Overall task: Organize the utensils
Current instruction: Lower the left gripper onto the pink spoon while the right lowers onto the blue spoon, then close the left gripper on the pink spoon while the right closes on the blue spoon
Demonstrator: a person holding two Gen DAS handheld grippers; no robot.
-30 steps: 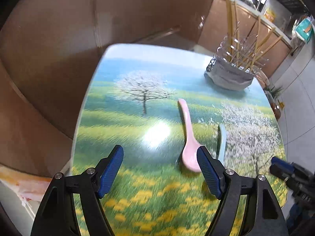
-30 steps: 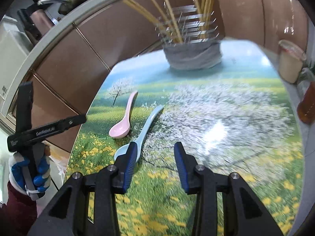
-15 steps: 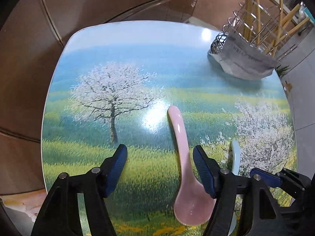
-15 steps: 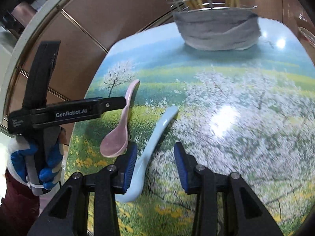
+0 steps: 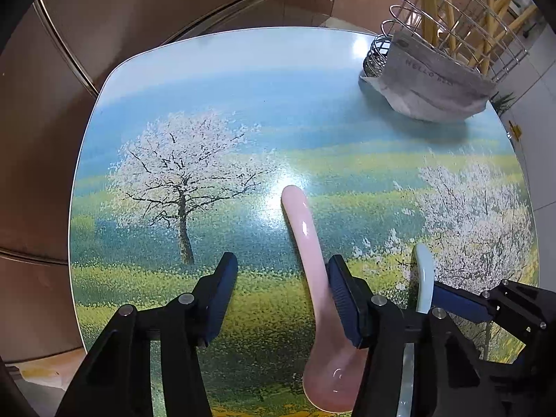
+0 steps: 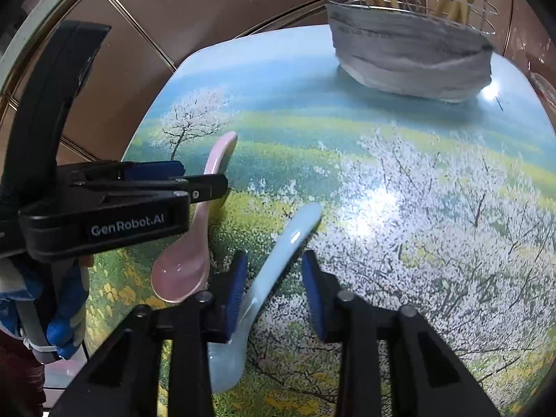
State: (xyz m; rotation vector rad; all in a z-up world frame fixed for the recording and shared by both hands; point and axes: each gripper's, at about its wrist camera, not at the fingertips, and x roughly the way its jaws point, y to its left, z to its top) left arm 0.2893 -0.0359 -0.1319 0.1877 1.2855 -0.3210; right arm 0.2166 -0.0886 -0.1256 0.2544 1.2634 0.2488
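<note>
The pink spoon [image 5: 314,271] lies bowl-up on the printed tabletop [image 5: 215,104] with its handle just inside the right finger of the wide-open left gripper [image 5: 283,295], so that gripper should probably shift to centre the handle before closing. Just beside it, the light-blue spoon [image 6: 274,271] sits between the fingers of the open right gripper [image 6: 274,295]. Both are smooth, glossy, probably slippery; the wire utensil holder [image 6: 410,34] stands well apart at the far edge.
</note>
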